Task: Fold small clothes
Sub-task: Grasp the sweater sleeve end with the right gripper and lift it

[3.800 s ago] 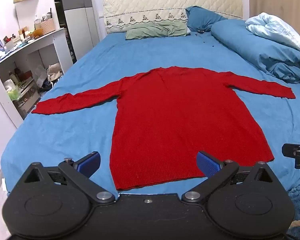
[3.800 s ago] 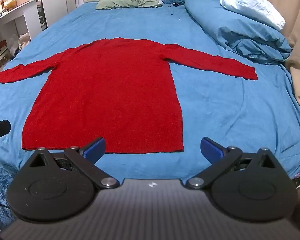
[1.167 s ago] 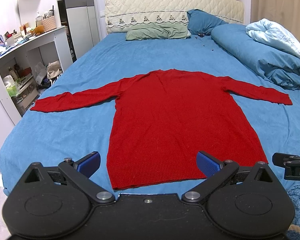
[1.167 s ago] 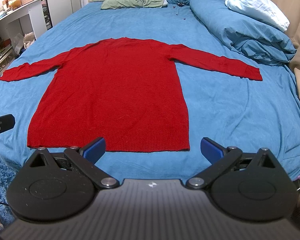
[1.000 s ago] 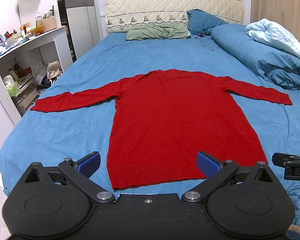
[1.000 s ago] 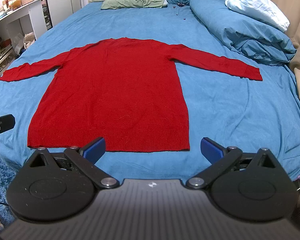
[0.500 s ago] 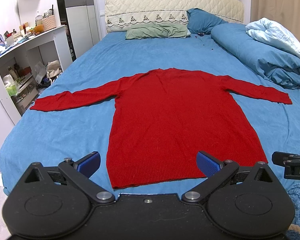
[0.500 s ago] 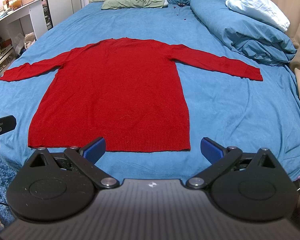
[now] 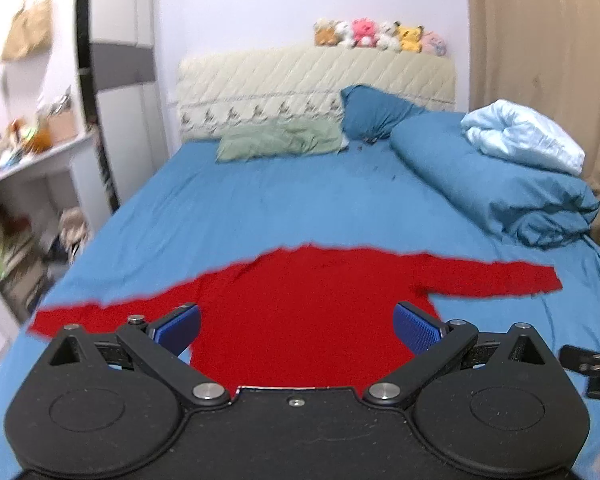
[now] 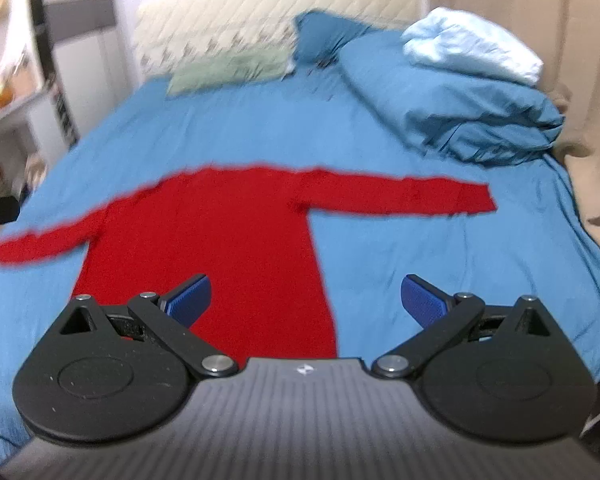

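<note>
We see the red sweater [image 9: 300, 312] lying flat on the blue bed [image 9: 284, 208], sleeves spread to both sides, collar toward the headboard [image 9: 316, 76]. Compared with half a second ago, both cameras have moved forward over the sweater and tipped up: its hem is now hidden under the tools, the headboard stands higher and fuller in view, and both views are blurred. The left gripper [image 9: 298, 326] and right gripper [image 10: 306, 294] hover above the sweater, blue pads [image 10: 190, 296] spread wide, pinching nothing.
</note>
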